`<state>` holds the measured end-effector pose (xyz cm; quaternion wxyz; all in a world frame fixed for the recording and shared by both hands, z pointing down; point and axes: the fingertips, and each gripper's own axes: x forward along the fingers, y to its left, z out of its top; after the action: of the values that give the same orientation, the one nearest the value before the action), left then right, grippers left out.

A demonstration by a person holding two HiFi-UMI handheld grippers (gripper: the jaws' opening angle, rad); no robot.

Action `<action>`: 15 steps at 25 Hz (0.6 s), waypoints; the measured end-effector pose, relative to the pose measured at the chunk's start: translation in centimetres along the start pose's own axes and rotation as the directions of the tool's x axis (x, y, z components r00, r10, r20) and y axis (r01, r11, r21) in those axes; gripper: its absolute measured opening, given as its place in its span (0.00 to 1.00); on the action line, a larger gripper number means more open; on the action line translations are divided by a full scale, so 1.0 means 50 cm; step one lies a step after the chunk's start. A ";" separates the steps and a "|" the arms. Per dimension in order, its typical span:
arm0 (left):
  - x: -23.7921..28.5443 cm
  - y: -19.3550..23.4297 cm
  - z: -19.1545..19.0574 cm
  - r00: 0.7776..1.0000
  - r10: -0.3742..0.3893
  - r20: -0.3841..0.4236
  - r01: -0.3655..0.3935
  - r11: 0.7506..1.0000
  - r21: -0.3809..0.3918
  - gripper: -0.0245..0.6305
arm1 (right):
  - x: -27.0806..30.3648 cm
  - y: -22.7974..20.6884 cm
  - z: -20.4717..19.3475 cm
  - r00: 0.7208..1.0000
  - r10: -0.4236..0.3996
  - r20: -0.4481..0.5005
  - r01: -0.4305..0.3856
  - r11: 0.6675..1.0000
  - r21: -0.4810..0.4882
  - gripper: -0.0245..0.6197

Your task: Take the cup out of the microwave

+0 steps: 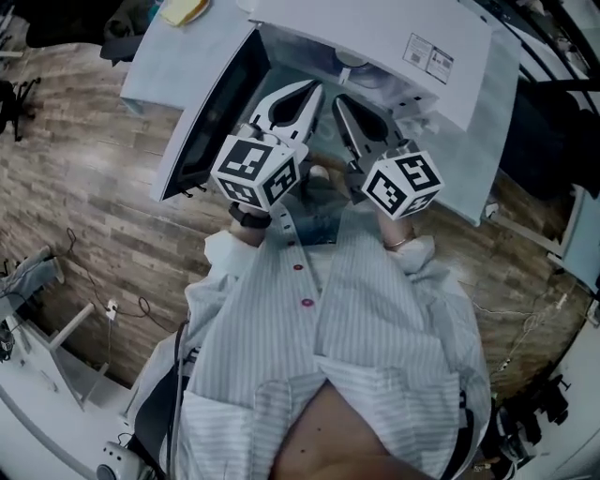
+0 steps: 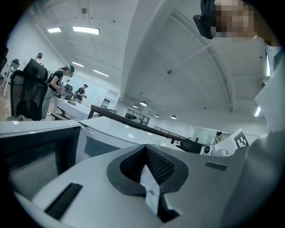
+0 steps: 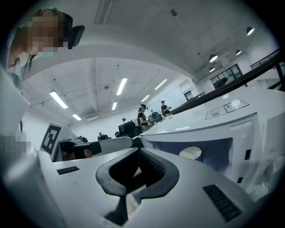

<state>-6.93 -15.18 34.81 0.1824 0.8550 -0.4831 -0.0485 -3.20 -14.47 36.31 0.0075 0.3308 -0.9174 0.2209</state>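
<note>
- cup point(image 1: 353, 59) sat deep inside the microwave point(image 1: 375, 26), untouched, with the door point(image 1: 217, 105) swung wide to the left for access.
- left tongs point(image 1: 312, 91) and right tongs point(image 1: 339, 101) were each pressed together and empty, aimed at the opening, likely poised to reach in.

Strip lights point(image 2: 86, 30) above the jaws give even, cool light. Edges bend round, corners black; nearest jaw surfaces blur.
</note>
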 end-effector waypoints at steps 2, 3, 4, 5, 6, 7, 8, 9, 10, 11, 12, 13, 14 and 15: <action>0.011 -0.012 -0.009 1.000 -0.023 -0.015 0.023 1.000 0.000 0.05 | -0.015 -0.012 0.003 1.000 -0.025 0.011 0.025 1.000 0.004 0.10; 0.017 -0.019 -0.012 0.999 -0.035 -0.021 0.035 0.999 0.001 0.05 | -0.022 -0.018 0.006 0.999 -0.038 0.018 0.037 0.999 0.007 0.10; 0.022 -0.026 -0.015 0.998 -0.048 -0.027 0.048 0.999 0.002 0.05 | -0.029 -0.025 0.009 0.998 -0.051 0.026 0.051 0.999 0.010 0.10; 0.028 -0.032 -0.018 0.998 -0.060 -0.033 0.061 0.998 0.003 0.05 | -0.036 -0.032 0.012 0.997 -0.065 0.033 0.065 0.998 0.013 0.10; 0.033 -0.038 -0.021 0.997 -0.072 -0.039 0.072 0.997 0.003 0.05 | -0.042 -0.039 0.014 0.996 -0.078 0.040 0.078 0.997 0.015 0.10; 0.038 -0.044 -0.025 0.996 -0.082 -0.045 0.082 0.997 0.004 0.05 | -0.048 -0.046 0.015 0.995 -0.090 0.045 0.089 0.996 0.017 0.10; 0.044 -0.048 -0.029 0.995 -0.091 -0.051 0.091 0.996 0.006 0.05 | -0.054 -0.053 0.017 0.994 -0.100 0.050 0.100 0.995 0.019 0.10; 0.050 -0.053 -0.034 0.993 -0.099 -0.058 0.099 0.995 0.008 0.05 | -0.059 -0.059 0.017 0.993 -0.110 0.054 0.109 0.994 0.021 0.10; 0.055 -0.056 -0.039 0.992 -0.106 -0.065 0.106 0.994 0.009 0.05 | -0.064 -0.066 0.017 0.991 -0.119 0.057 0.118 0.993 0.024 0.10; 0.060 -0.060 -0.045 0.991 -0.112 -0.072 0.113 0.994 0.010 0.05 | -0.069 -0.072 0.016 0.990 -0.127 0.059 0.125 0.992 0.027 0.10; 0.065 -0.062 -0.050 0.990 -0.117 -0.078 0.119 0.993 0.010 0.05 | -0.072 -0.077 0.015 0.989 -0.134 0.060 0.132 0.991 0.031 0.10; 0.069 -0.065 -0.054 0.989 -0.123 -0.083 0.124 0.992 0.011 0.05 | -0.075 -0.082 0.014 0.988 -0.140 0.061 0.138 0.990 0.034 0.10; 0.072 -0.067 -0.058 0.988 -0.128 -0.089 0.129 0.992 0.013 0.05 | -0.077 -0.086 0.013 0.988 -0.144 0.062 0.142 0.989 0.036 0.10; 0.075 -0.068 -0.061 0.987 -0.132 -0.093 0.134 0.991 0.016 0.05 | -0.079 -0.089 0.012 0.987 -0.147 0.062 0.145 0.989 0.039 0.10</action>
<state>-1.42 -15.94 36.77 0.1915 0.8886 -0.4166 -0.0158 2.67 -15.38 36.94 -0.0118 0.4043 -0.8864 0.2249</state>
